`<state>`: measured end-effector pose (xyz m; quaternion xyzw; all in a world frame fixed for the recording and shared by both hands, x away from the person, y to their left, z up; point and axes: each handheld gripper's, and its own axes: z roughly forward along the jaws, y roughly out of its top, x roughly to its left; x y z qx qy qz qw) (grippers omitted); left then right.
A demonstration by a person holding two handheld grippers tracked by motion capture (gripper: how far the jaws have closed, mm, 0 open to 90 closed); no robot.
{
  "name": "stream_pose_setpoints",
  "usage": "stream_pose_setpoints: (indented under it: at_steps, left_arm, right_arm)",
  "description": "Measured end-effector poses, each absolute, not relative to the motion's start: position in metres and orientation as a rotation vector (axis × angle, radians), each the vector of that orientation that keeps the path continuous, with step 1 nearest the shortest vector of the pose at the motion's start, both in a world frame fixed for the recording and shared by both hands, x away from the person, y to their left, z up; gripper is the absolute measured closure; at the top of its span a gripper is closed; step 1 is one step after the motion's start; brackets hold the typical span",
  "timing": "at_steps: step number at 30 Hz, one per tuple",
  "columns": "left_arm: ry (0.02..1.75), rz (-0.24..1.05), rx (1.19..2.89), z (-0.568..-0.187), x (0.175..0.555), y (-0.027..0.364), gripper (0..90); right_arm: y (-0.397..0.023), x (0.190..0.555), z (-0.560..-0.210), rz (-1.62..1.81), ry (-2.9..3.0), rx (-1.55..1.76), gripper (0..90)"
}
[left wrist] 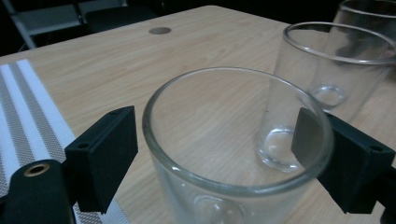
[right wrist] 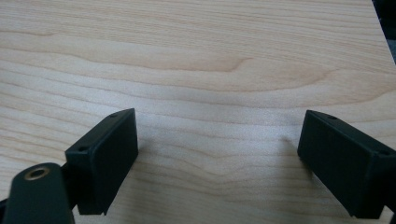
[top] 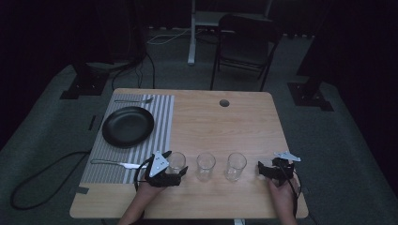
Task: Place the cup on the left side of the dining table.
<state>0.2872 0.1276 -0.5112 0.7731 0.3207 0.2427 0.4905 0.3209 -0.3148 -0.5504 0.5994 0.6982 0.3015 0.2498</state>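
Note:
Three clear glasses stand in a row near the table's front edge. My left gripper [top: 177, 168] [left wrist: 215, 154] straddles the leftmost glass [top: 176, 161] [left wrist: 233, 189], one jaw on each side. The left pad [left wrist: 109, 154] stands a sliver off the wall; the right pad [left wrist: 336, 163] sits at the opposite wall, partly seen through the glass. The middle glass [top: 205, 165] [left wrist: 327, 70] and right glass [top: 235, 165] [left wrist: 369, 14] stand free. My right gripper [top: 264, 169] [right wrist: 217, 154] rests to the right of the row, open over bare wood with nothing between its jaws.
A striped placemat [top: 159, 112] on the table's left carries a black plate [top: 127, 125], a fork [top: 133, 100] at the far end and a knife [top: 115, 163] at the near end. A cable hole [top: 224, 102] lies mid-back. A folding chair [top: 246, 42] stands beyond the table.

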Motion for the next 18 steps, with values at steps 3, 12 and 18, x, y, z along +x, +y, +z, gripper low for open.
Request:
stream_pose_setpoints:
  at_steps: [3,12,18]
  left_arm:
    - [0.787,0.593,1.875,-0.5123,0.2872,0.1263,13.9]
    - [0.799,0.570,1.831,-0.5119,0.2867,0.1246,25.0]
    - [0.804,0.564,1.842,-0.5091,0.2869,0.1212,28.7]
  right_arm:
    - [-0.3148,0.3209,-0.5504,0.821,1.901,1.632,11.8]
    - [-0.3148,0.3209,-0.5504,0.821,1.901,1.633,11.8]
    - [-0.3148,0.3210,-0.5504,0.821,1.901,1.632,11.8]
